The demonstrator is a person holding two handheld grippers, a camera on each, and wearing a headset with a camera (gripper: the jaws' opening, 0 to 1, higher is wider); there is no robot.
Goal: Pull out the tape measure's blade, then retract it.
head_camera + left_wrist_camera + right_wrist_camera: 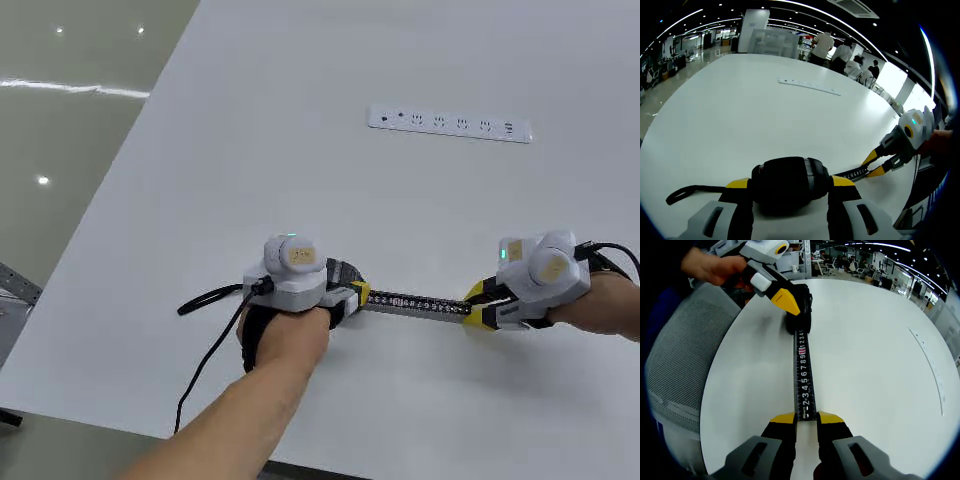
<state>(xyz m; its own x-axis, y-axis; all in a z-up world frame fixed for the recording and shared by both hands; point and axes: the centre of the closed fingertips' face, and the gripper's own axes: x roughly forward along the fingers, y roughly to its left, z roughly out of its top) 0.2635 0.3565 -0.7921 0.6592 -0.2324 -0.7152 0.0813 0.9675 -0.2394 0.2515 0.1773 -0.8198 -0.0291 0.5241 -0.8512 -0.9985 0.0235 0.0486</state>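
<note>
A black tape measure case (789, 183) sits clamped between my left gripper's (790, 182) yellow-tipped jaws, low over the white table (300, 200). In the head view the case (345, 282) is at the left gripper (352, 295). Its dark blade (417, 303) with white numerals runs right to my right gripper (478, 305), which is shut on the blade's end. In the right gripper view the blade (804, 375) stretches from the case (800, 310) down to my right gripper (806, 417), reading past 12. The left gripper view has the blade (852, 173) leading off to the right gripper (871, 165).
A white power strip (448, 124) lies on the far side of the table. A black cord (205, 298) trails from the left gripper toward the near table edge. A grey mesh chair (685, 370) stands beside the table. Several people (840, 50) stand in the background.
</note>
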